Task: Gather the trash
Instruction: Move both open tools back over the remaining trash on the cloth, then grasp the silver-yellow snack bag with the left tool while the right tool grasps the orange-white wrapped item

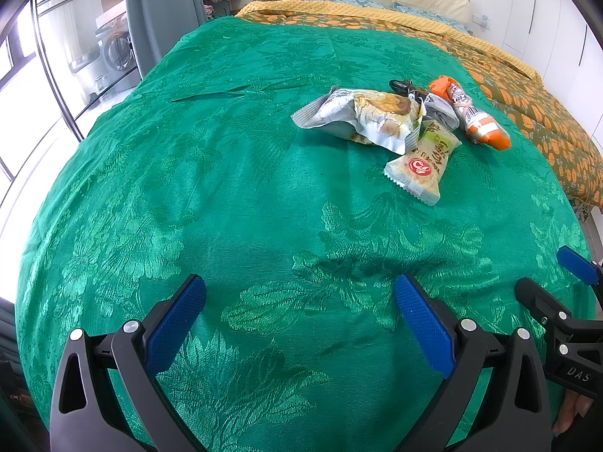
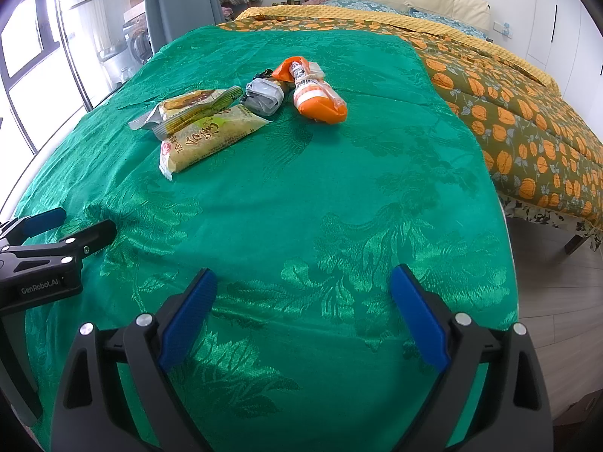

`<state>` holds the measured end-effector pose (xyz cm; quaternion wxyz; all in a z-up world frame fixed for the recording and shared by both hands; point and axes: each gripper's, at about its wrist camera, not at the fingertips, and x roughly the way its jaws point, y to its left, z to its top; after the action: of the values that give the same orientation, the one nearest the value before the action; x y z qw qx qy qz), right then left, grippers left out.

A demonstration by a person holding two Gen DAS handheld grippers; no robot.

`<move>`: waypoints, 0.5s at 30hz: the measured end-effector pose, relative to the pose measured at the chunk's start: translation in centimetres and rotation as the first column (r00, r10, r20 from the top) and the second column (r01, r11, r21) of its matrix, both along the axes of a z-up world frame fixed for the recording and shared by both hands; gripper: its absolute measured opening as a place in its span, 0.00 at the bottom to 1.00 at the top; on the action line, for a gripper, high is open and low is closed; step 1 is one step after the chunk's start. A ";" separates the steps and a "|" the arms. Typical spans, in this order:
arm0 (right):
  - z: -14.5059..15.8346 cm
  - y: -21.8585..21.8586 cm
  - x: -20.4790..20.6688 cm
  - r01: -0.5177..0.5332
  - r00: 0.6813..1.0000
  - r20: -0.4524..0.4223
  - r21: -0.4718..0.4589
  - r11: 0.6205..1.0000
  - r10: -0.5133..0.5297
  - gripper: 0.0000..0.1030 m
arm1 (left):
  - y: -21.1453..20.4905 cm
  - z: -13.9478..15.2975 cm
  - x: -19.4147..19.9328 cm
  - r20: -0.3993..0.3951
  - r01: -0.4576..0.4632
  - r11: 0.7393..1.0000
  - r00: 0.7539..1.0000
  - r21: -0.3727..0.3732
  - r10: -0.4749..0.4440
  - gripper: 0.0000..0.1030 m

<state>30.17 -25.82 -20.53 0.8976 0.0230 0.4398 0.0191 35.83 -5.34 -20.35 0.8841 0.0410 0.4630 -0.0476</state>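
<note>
The left tool point(image 1: 299, 297) hangs low over the near part of the green cloth point(image 1: 226, 188), its two blue-padded fingers spread wide and nothing between them. The cloth covers the foot of a bed point(image 2: 527, 120), and all the trash lies on it in one small group, well ahead of both tools. From the left in this group, first comes a crumpled silver and yellow wrapper point(image 1: 361, 116), torn open. Just beside it, touching its near edge, lies a pale green snack packet point(image 1: 424, 162) with a red round mark. Behind these two sits a small grey crumpled bag point(image 2: 264, 96) with some dark scraps point(image 1: 403, 86) at its far side. At the right end lies an orange and white packet point(image 1: 471, 113), touching the grey bag. The right tool point(image 2: 303, 297) is to the right of the left one, also low over the cloth, released, fingers wide apart and empty. To the right of the cloth the bed shows an orange-patterned quilt point(image 2: 508, 113).
</note>
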 end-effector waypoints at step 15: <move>0.0 0.0 -0.1 0.000 1.000 0.002 0.001 1.000 0.000 0.88 | 0.8 2.5 -0.9 0.020 0.064 0.989 0.998 -0.134 -0.062 0.96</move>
<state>30.10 -25.81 -20.54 0.8980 0.0234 0.4390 0.0191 34.95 -4.51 -17.82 0.8865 -0.0037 0.4504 -0.1062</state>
